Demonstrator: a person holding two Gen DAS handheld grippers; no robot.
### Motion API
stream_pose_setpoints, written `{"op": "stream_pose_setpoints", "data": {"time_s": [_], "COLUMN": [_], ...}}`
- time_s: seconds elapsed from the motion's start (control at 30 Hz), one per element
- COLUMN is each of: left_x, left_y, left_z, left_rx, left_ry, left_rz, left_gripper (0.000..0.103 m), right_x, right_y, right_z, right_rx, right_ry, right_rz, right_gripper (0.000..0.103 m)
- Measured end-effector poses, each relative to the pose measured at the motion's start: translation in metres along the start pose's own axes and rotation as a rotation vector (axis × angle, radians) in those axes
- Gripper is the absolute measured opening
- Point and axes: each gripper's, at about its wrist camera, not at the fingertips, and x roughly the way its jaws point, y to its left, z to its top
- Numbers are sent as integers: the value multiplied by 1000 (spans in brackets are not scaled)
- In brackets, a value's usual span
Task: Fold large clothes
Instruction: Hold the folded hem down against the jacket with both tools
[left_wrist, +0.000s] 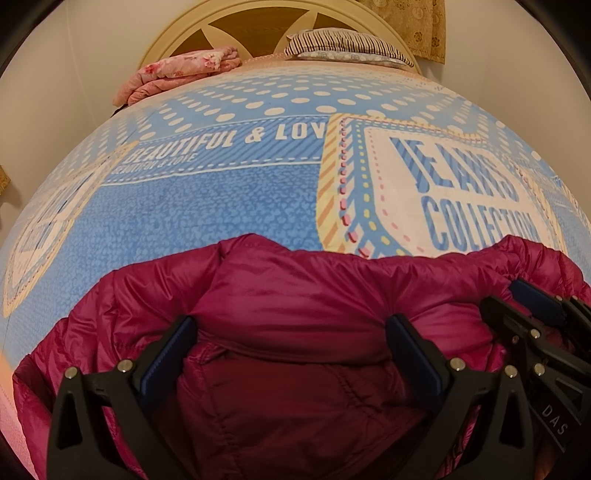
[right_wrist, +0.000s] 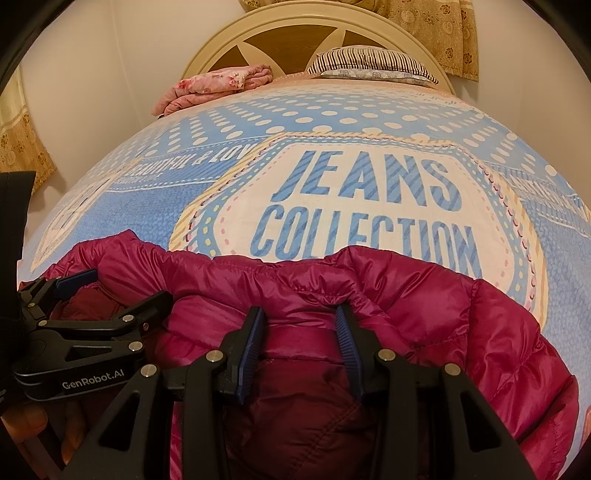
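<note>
A magenta puffer jacket (left_wrist: 295, 288) lies bunched at the near edge of the bed, its darker lining showing lower down. In the left wrist view my left gripper (left_wrist: 291, 328) has its jaws set wide, with a thick fold of the jacket pinched between the blue pads. My right gripper (right_wrist: 299, 325) holds a narrower fold of the jacket (right_wrist: 443, 314) near the collar edge. Both grippers sit side by side. The left gripper (right_wrist: 125, 286) shows at the left of the right wrist view, and the right gripper (left_wrist: 506, 295) at the right of the left wrist view.
The bed is covered by a blue and cream printed sheet (left_wrist: 221, 199) stretching away ahead. At the far end are a folded pink blanket (left_wrist: 177, 74), a striped pillow (left_wrist: 351, 46) and a cream headboard (right_wrist: 280, 26). A beige curtain (right_wrist: 436, 29) hangs behind.
</note>
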Motion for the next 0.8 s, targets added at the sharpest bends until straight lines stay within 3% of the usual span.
{"op": "stream_pose_setpoints", "data": {"time_s": [0.8], "left_x": [0], "left_y": [1], "left_z": [0], "left_rx": [-1], "left_ry": [-3], "left_rz": [0], "left_gripper": [103], "right_x": [0], "right_y": [0], "right_z": [1], "right_rx": [-7], "right_ry": [-3], "right_rz": [-3], "right_gripper": [43]}}
